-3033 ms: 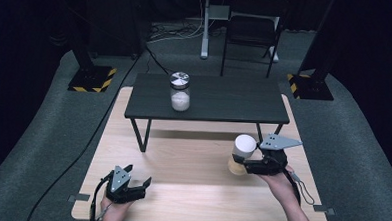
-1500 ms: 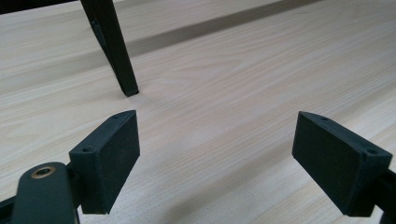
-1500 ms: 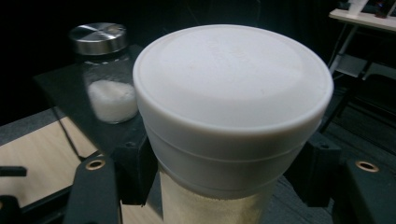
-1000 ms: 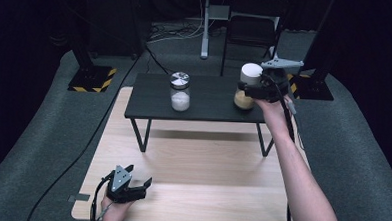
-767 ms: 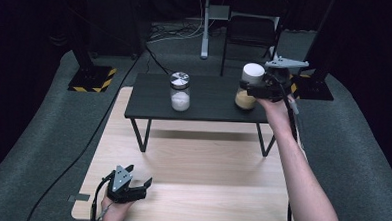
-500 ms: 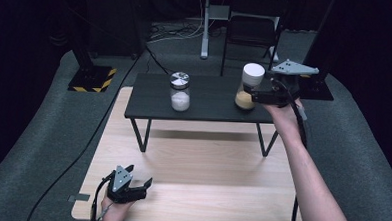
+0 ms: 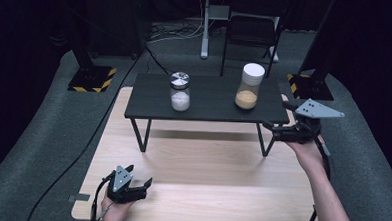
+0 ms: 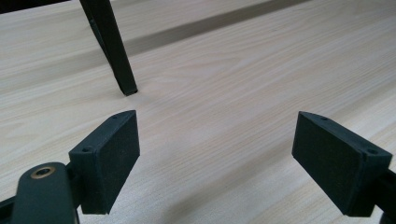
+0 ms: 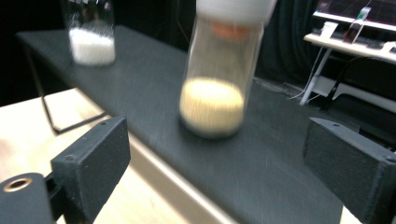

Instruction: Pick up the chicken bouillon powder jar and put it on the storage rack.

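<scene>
Two jars sit on the low black bench that stands on the light wood tabletop. White-lidded jar with tan grains in the bottom is toward the bench's right end, upright. Metal-lidded jar holding white powder is near the bench's middle, upright, well apart from the first.

Right tongs are off the bench's front-right corner, near its right leg, held by the person's right hand; grey three-cornered plate on top. Jaws are spread wide, nothing between them. In the right gripper view the white-lidded jar stands ahead between the two pads but farther off, not touching either; image is blurred. The powder jar shows at upper left of that view.

Left tongs rest low at the tabletop's front-left, in the left hand, cable trailing off toward the near edge. Jaws released, wide apart, just bare wood between the pads in the left gripper view. One bench leg shows ahead of them, its foot on the wood.
</scene>
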The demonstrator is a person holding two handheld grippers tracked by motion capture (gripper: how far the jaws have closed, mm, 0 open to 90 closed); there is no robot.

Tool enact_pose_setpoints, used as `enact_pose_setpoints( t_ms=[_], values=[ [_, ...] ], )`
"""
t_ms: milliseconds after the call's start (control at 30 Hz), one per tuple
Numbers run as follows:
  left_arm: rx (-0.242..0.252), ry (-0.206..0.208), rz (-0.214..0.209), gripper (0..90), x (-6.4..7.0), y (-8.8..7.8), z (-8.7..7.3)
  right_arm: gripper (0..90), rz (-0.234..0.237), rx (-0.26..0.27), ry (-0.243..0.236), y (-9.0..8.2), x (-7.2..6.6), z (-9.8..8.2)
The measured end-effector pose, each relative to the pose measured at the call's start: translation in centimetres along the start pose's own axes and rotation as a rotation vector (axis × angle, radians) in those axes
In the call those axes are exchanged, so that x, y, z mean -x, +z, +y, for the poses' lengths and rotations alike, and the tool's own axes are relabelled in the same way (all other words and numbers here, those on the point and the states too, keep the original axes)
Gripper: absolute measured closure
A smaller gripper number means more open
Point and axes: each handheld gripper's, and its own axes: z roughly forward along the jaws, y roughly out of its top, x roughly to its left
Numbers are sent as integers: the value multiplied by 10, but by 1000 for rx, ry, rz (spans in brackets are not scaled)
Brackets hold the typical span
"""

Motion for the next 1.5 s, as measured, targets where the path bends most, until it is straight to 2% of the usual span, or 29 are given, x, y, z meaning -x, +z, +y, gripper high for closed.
enact_pose_setpoints(
  t_ms=[67, 100, 133, 200, 300, 367, 433, 467, 500, 533, 633, 667, 700, 733, 767, 867, 933, 967, 1067, 1400, 1500],
  values=[
    [-1, 0, -1, 147, 0, 0, 0, 62, 2, -7, -2, -8, 2, -13],
    [-1, 0, -1, 147, 0, 0, 0, 62, 2, -7, -2, -8, 2, -13],
    [-1, 0, 0, 146, 0, 0, 0, 61, -2, -17, -9, -17, 2, -26],
    [0, 2, 1, 146, 0, 0, 0, 62, -16, -34, -21, -25, -1, -39],
    [-2, 1, 4, 146, 1, 0, 0, 78, -45, -68, -28, -37, -7, -61],
    [-3, 2, 5, 146, 1, 0, 0, 76, -93, -86, -32, -45, -16, -78],
    [-3, 1, 4, 145, 1, 0, 0, 72, -104, -85, -5, -50, -19, -97],
    [-3, 1, 4, 145, 1, 0, 0, 72, -104, -85, -5, -50, -19, -97],
    [-3, 1, 3, 145, 1, 0, 0, 72, -111, -96, -1, -51, -21, -105],
    [-2, 2, 1, 145, 1, 0, 0, 82, -113, -112, 3, -53, -25, -119],
    [-3, 1, 0, 146, 0, 0, 0, 90, -106, -91, 39, -55, -29, -142],
    [-2, 0, 0, 146, 0, 0, 0, 90, -106, -91, 39, -55, -29, -142],
    [1, -2, 0, 146, 0, 0, 0, 93, -110, -72, 69, -55, -32, -154],
    [1, -1, 1, 147, 0, 0, 0, 93, -112, -65, 87, -55, -34, -160],
    [2, 0, 1, 147, 0, 0, 0, 93, -112, -65, 87, -55, -34, -160],
    [2, 1, -4, 147, -1, 0, 0, 122, -121, -50, 118, -57, -41, -179],
    [2, 5, -3, 147, 0, -1, -1, 117, -117, -75, 159, -58, -39, -185],
    [2, 5, -3, 148, 0, -1, -1, 120, -132, -82, 155, -58, -42, -187],
    [1, 12, -2, 148, 0, -1, -1, 120, -130, -89, 173, -59, -43, -191],
    [1, 14, -2, 148, -1, -2, -1, 136, -122, -153, 188, -50, -42, -194],
    [2, 9, -5, 148, -2, -2, -1, 139, -128, -177, 176, -47, -43, -193]
  ],
)
